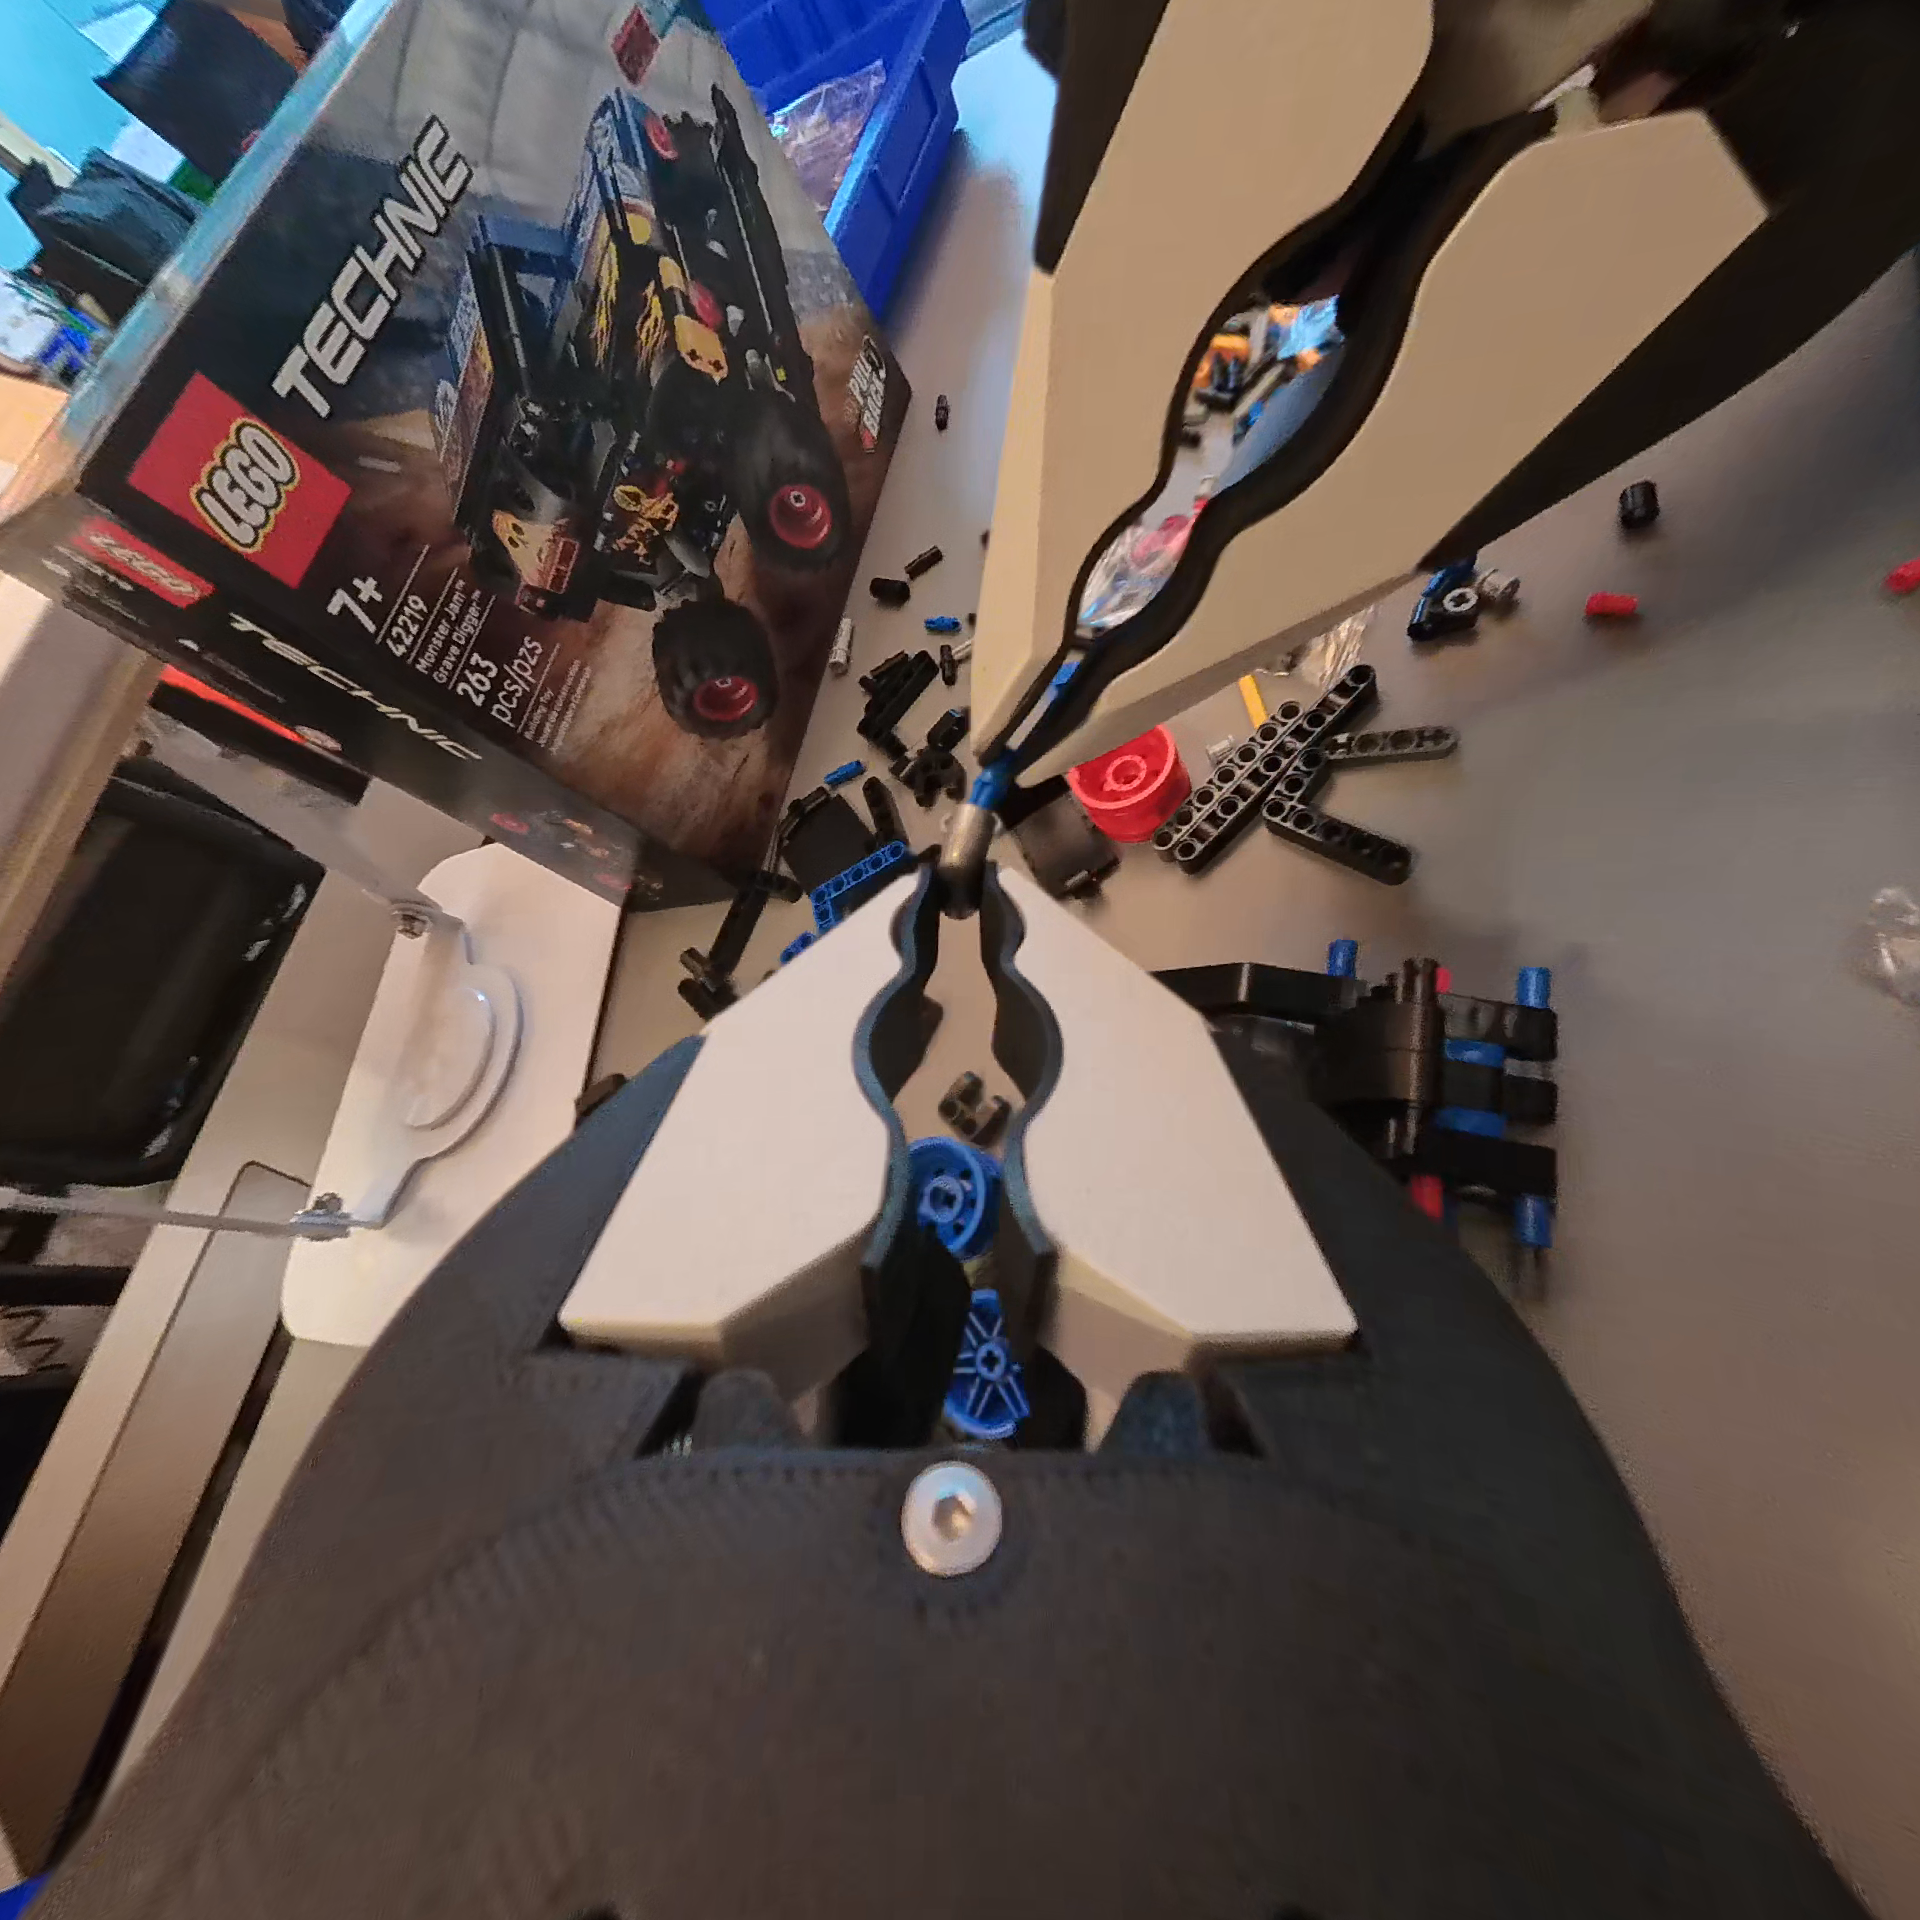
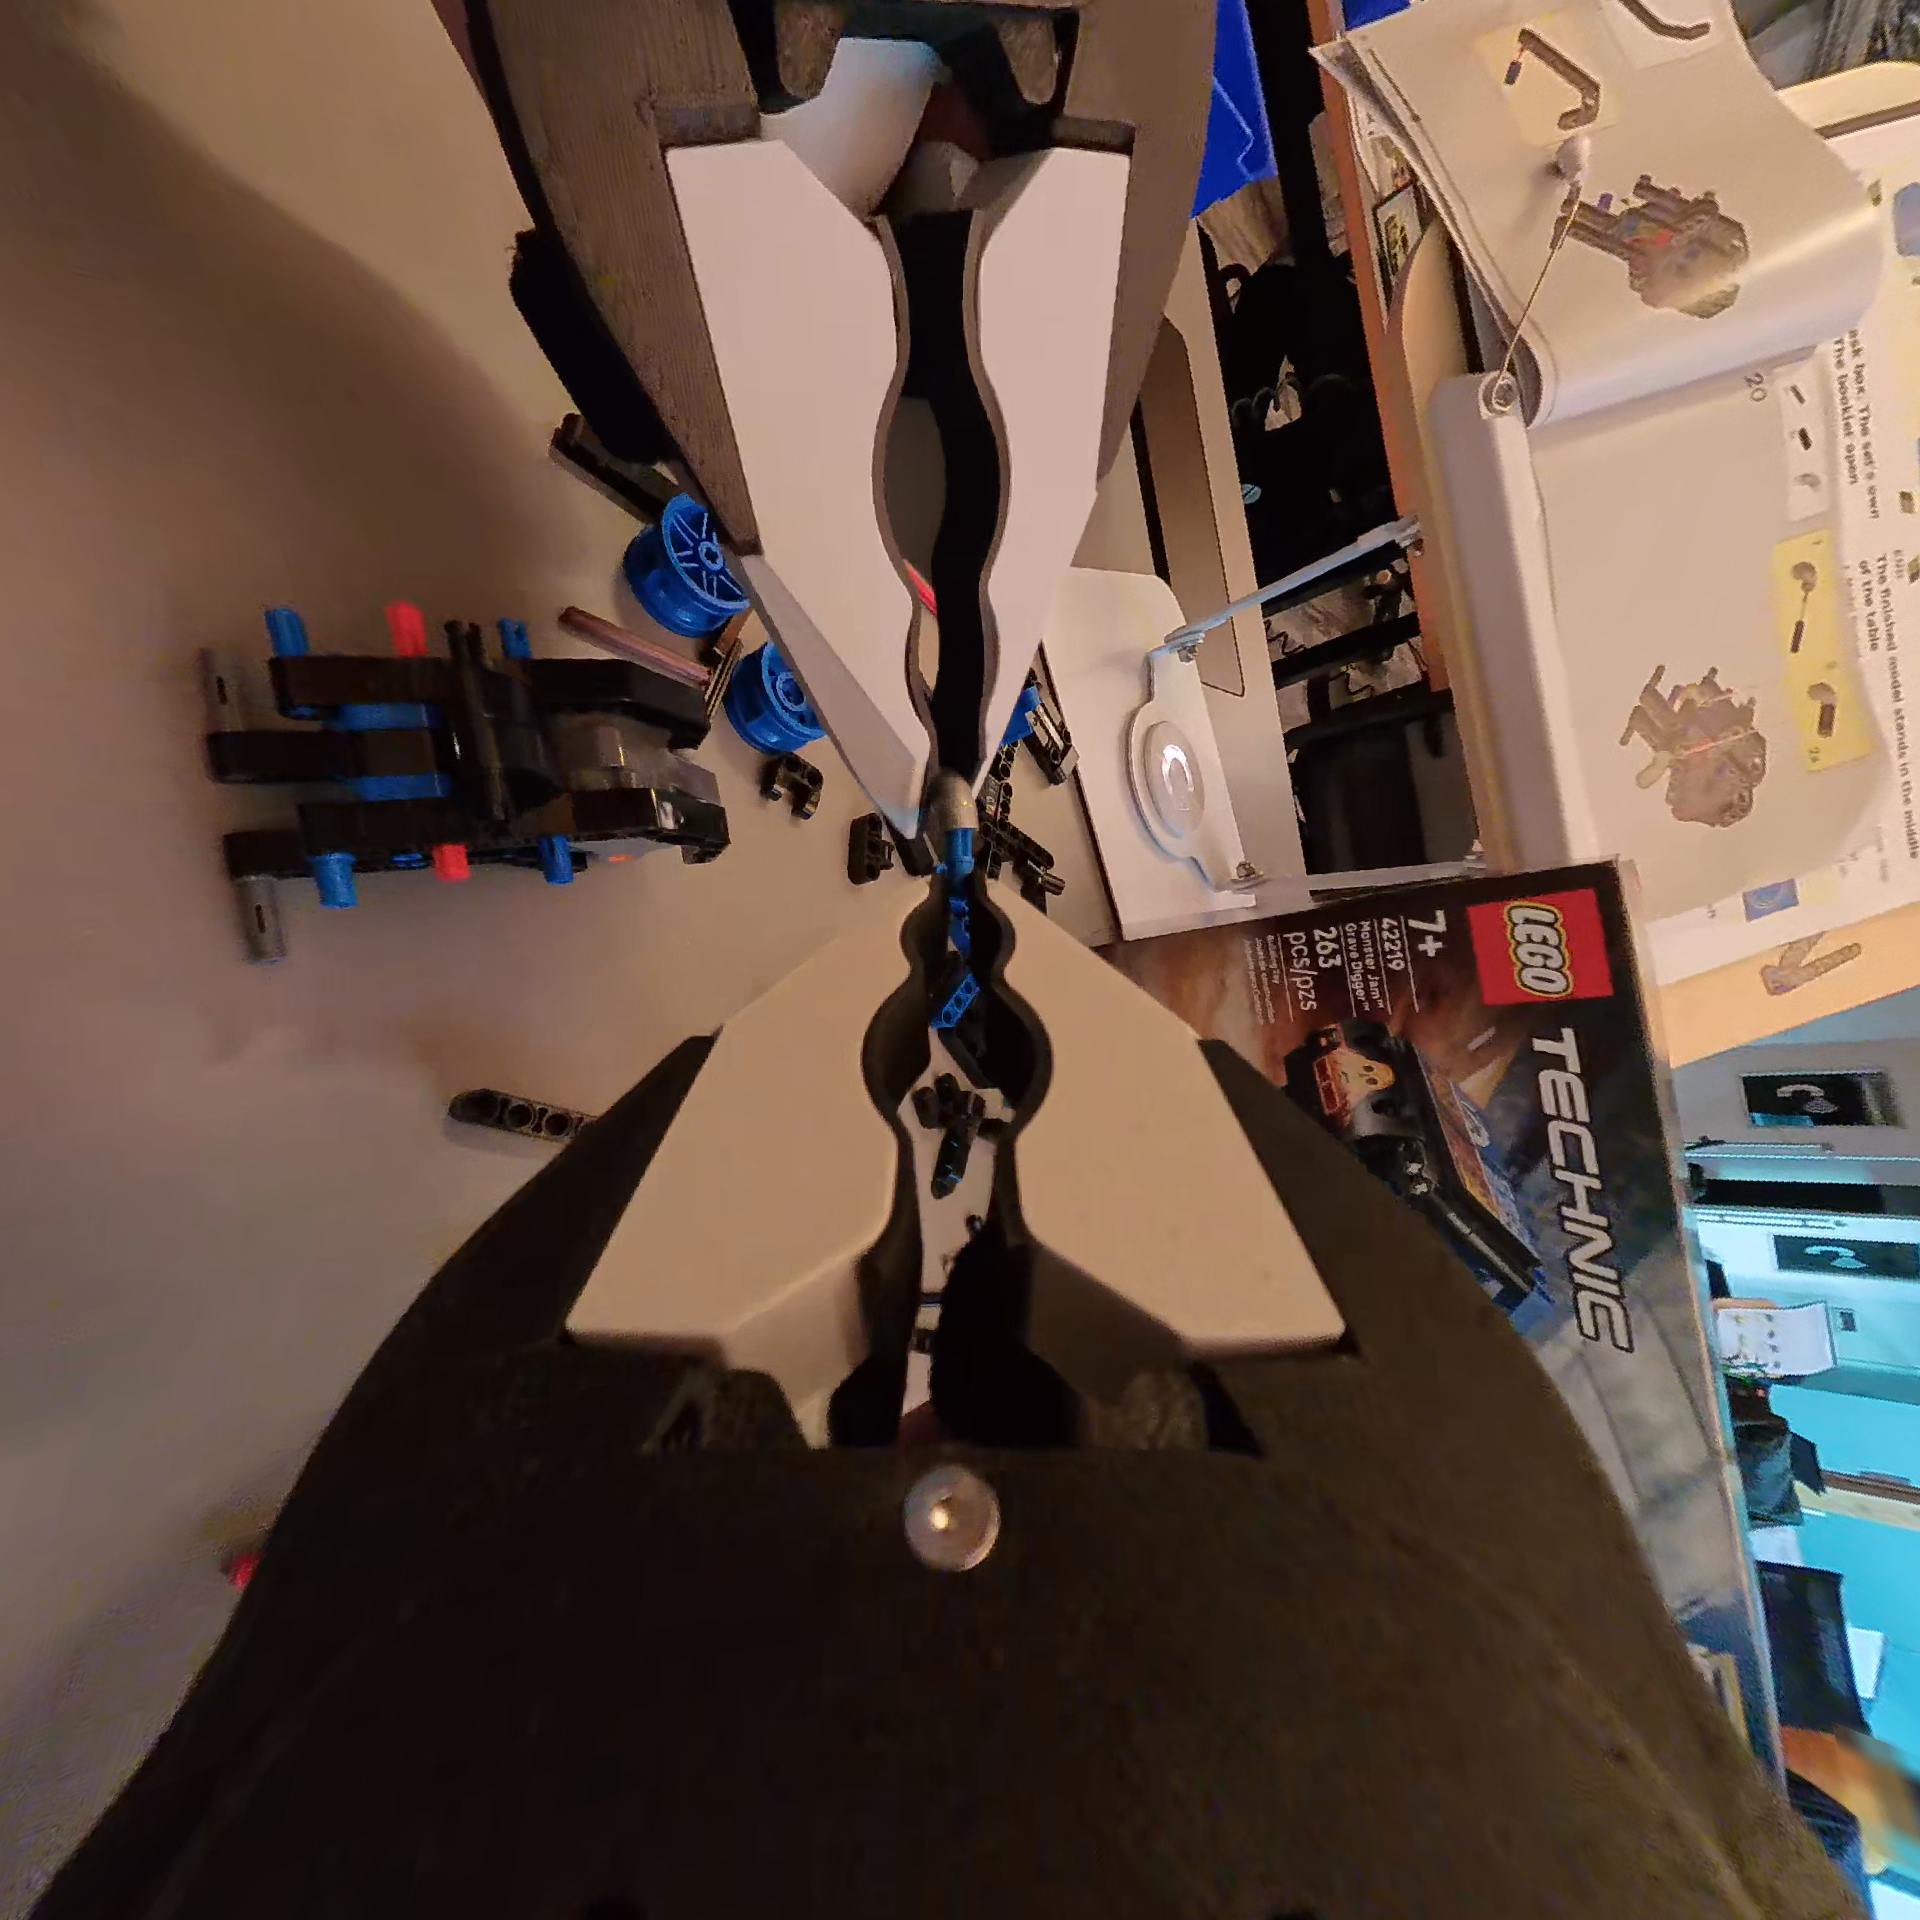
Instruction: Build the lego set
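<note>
From the left wrist view, the left gripper (image 1: 958, 896) had its tips pinched on the grey sleeve (image 1: 968, 837) end of a small joined piece, held above the table (image 1: 1714, 1039). The right gripper (image 1: 1000, 756) came down from the top, its tips closed on the blue pin (image 1: 995, 777) end of that same piece, so the two met tip to tip. Behind them lay a scatter of black beams (image 1: 1288, 774) and a red wheel hub (image 1: 1130, 781). The half-built chassis (image 1: 1455, 1081), black with blue and red pins, sat to the right. The set's box (image 1: 499, 436) stood propped at the left.

From the right wrist view, the right gripper (image 2: 952, 902) was shut on the blue pin (image 2: 960, 844), and the left gripper (image 2: 943, 795) reached in from above, clamped on the grey sleeve (image 2: 953, 798). The chassis (image 2: 457, 764) lay on the table (image 2: 260, 312) well to the left, with two blue wheel hubs (image 2: 686, 566) near it. The box (image 2: 1455, 1081) lay at the right, and an open instruction booklet (image 2: 1683, 312) rested on a stand beyond it.
</note>
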A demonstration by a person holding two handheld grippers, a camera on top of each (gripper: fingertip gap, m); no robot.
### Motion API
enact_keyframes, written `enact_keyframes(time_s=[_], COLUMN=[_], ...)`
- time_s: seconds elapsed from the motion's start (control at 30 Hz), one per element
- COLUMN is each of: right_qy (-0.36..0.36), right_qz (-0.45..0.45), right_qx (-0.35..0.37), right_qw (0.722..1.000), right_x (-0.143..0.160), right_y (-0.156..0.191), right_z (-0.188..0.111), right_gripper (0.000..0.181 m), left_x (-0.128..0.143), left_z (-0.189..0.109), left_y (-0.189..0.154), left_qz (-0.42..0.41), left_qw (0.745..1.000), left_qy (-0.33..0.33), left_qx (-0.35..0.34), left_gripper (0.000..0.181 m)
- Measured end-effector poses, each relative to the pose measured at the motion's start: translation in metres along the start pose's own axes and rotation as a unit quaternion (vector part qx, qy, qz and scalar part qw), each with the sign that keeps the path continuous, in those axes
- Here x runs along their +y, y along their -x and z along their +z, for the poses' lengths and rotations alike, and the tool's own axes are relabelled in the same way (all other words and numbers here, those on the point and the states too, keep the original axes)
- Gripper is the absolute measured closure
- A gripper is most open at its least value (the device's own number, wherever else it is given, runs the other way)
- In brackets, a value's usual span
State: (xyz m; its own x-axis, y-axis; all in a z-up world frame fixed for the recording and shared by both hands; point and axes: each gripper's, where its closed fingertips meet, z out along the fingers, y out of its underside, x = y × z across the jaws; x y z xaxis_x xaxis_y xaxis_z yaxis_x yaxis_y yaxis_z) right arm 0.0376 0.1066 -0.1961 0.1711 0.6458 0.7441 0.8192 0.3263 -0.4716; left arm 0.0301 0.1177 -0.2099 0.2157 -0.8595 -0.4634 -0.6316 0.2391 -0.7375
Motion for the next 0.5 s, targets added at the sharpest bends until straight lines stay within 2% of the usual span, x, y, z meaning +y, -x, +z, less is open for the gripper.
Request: enact_keyframes(time_s=[0.5], right_qy=[0.022], right_qz=[-0.050], right_qx=[0.004], right_qw=[0.998], right_x=[-0.0009], right_y=[0.0027], right_z=[0.0045], right_gripper=[0.181], left_x=[0.0073], left_z=[0.0025], left_y=[0.0032], left_qz=[0.079], left_qw=[0.994], left_qy=[0.064], left_qx=[-0.050], left_gripper=[0.177])
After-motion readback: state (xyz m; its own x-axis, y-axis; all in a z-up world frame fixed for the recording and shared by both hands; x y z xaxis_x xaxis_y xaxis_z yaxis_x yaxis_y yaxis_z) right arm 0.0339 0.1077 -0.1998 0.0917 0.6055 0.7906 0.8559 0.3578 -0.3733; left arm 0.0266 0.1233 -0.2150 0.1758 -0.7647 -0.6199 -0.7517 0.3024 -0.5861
